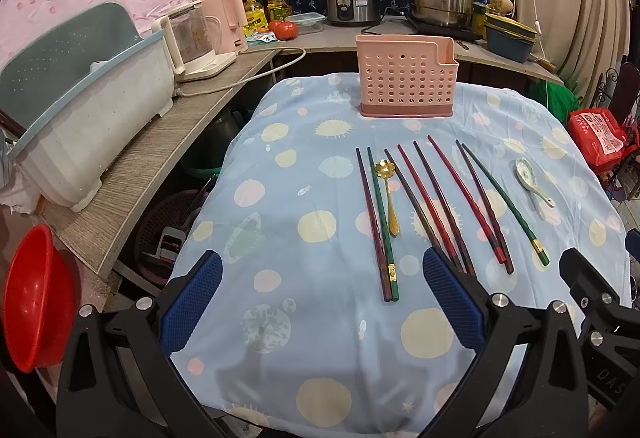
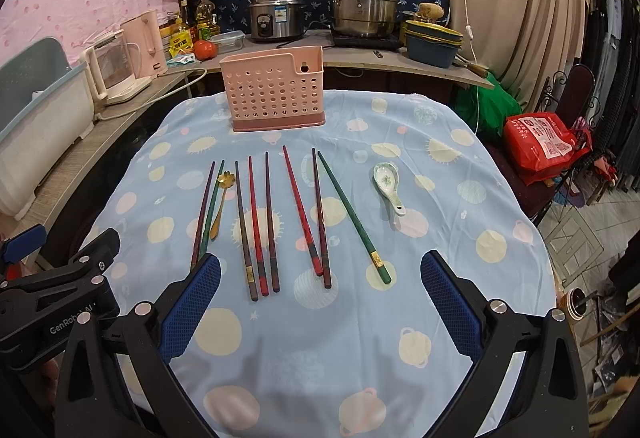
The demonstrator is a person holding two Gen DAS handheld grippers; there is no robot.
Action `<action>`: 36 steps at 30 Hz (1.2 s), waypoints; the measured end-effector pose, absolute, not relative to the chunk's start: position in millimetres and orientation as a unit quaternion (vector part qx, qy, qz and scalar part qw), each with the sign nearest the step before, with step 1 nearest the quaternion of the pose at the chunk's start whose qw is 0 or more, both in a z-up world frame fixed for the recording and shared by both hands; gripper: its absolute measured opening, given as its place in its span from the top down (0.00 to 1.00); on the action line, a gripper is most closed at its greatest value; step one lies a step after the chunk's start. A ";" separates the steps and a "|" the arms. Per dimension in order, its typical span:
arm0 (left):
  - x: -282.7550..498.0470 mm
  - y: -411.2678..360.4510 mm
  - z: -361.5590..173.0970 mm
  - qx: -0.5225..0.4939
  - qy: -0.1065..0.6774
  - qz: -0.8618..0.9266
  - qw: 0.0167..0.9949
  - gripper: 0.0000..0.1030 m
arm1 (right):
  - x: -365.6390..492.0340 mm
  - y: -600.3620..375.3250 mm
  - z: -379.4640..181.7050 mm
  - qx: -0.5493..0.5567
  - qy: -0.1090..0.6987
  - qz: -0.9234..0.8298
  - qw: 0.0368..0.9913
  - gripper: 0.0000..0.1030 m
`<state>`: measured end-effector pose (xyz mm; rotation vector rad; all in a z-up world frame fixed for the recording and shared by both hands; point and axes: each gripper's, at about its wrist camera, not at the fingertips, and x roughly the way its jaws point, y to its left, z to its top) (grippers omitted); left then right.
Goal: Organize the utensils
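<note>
- Left wrist view: my left gripper (image 1: 322,308) hangs above the near edge of the surface (image 1: 280,197), fingers (image 1: 191,302) spread wide and holding nothing. The chopsticks (image 1: 424,205) lie in a loose fan at about 1 o'clock, long axes running from me toward 12 o'clock, thick ends nearest me. The leftmost pair (image 1: 378,226) ends inside my finger gap, just left of the right pad. The gold spoon (image 1: 389,193) lies beside that pair, and the ceramic spoon (image 1: 534,179) is off at 2 o'clock. The pink holder (image 1: 406,75) stands upright at 12 o'clock, well beyond everything.
- Right wrist view: my right gripper (image 2: 320,304) is likewise wide open and empty. Three chopsticks (image 2: 258,230) and a crossed pair (image 2: 314,213) end between the fingers at 12 o'clock; the green chopstick (image 2: 354,222) slants toward 1 o'clock. The white spoon (image 2: 389,187) lies at 1 o'clock, the holder (image 2: 274,89) at 11 o'clock.
- My judgement: the right is nearer most sticks. They lie along my reach, so I'd need to close across the shafts.
</note>
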<state>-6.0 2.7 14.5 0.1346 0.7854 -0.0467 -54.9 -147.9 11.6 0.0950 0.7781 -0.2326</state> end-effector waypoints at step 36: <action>39.7 11.8 -34.7 0.047 0.444 -0.024 0.895 0.07 | -26.6 -188.1 -19.4 0.075 0.411 -0.145 0.897 0.07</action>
